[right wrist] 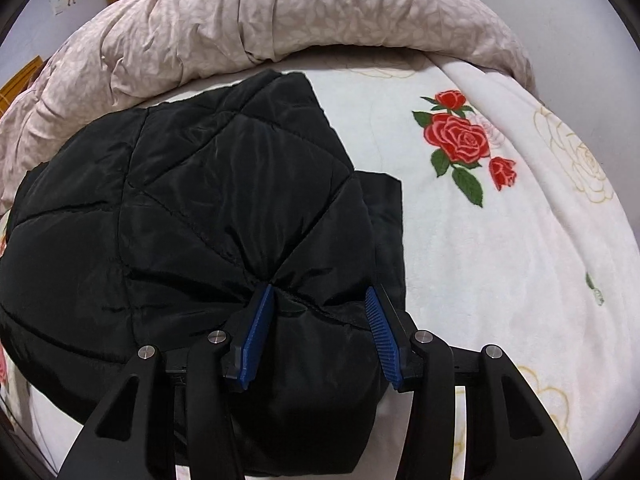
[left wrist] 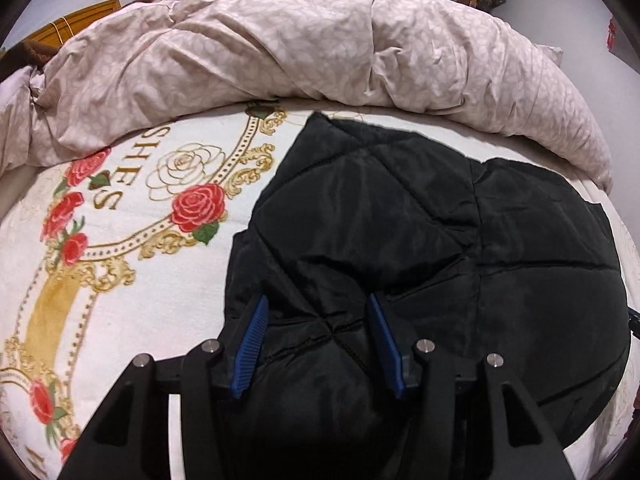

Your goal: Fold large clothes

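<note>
**Q.** What is shown, and where does the garment lie?

**A.** A black quilted jacket (left wrist: 400,240) lies on a bed, spread over a white rose-printed blanket (left wrist: 120,320), its far edge near a bunched beige duvet (left wrist: 280,40). In both wrist views its near edge bulges up between the fingers of the tools.

**Q.** State of each tool?

**A.** The left tool (left wrist: 316,344) has its blue pads (left wrist: 252,344) partly apart with a puffed fold of jacket rising between them. The pictures do not settle whether the pads actually press the cloth. The right tool (right wrist: 318,338) stands the same way; creases radiate from its left pad (right wrist: 258,332), which suggests that pad bears on the fabric, but a firm clamp cannot be confirmed.

**Q.** How will the garment likely handle?

**A.** Judged by its sheen and padding: soft, bulky, springy and fairly light, with a slick shell that may slide out of a shallow pinch. The filling will probably resist a sharp crease and push a fold back open.

**Q.** Where should one take hold?

**A.** Along the near edge, one tool towards each side, biting deep past the puffed rim and preferably on a stitched seam (right wrist: 192,220), where the padding is thinnest.
</note>
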`<state>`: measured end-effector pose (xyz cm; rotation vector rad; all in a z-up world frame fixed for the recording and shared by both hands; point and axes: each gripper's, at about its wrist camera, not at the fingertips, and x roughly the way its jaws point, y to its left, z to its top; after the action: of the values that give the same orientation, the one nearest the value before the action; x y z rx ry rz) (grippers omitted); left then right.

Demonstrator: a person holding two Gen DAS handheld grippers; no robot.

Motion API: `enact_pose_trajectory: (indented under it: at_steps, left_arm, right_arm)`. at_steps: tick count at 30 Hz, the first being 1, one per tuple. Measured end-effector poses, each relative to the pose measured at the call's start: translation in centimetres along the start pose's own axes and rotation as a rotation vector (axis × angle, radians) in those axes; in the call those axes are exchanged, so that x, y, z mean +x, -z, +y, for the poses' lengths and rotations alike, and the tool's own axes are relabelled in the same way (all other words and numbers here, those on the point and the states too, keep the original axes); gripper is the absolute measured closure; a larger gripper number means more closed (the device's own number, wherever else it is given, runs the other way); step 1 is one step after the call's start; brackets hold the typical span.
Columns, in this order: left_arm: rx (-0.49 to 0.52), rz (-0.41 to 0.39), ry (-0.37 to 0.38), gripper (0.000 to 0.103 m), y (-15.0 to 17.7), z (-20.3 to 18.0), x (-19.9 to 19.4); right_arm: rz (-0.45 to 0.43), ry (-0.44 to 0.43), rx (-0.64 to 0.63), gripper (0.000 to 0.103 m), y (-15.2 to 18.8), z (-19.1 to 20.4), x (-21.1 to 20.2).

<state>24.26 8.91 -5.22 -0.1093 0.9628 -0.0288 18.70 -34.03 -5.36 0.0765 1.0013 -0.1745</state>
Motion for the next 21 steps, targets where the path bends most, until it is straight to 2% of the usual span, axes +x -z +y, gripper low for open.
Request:
enact_pose_trajectory:
  at_steps: [6, 9, 12, 14, 17, 21]
  left_arm:
    - [0.036, -0.067, 0.06, 0.051, -3.3, -2.1, -2.4]
    - [0.065, -0.029, 0.069, 0.051, -4.8, -3.6, -0.3]
    - [0.064, 0.036, 0.068, 0.05, -4.6, -4.0, 2.7]
    - [0.092, 0.028, 0.059, 0.049, -4.4, -4.4, 3.3]
    - [0.118, 0.035, 0.047, 0.049, -4.5, -4.8, 3.2]
    - [0.162, 0.002, 0.041, 0.05, -6.0, -4.8, 1.7]
  right_arm:
    - [-0.065, -0.043, 0.007, 0.054, -2.7, 0.3, -2.2]
    - [-0.011, -0.043, -0.006, 0.054, -4.0, 0.6, 0.1]
    - [0.047, -0.035, -0.015, 0.053, -3.7, 0.2, 3.0]
    - [0.048, -0.023, -0.028, 0.05, -3.4, 0.0, 3.8]
    - [0.064, -0.028, -0.01, 0.049, -3.8, -0.3, 3.5]
    - [-0.003, -0.026, -0.032, 0.049, -5.3, 0.4, 1.3]
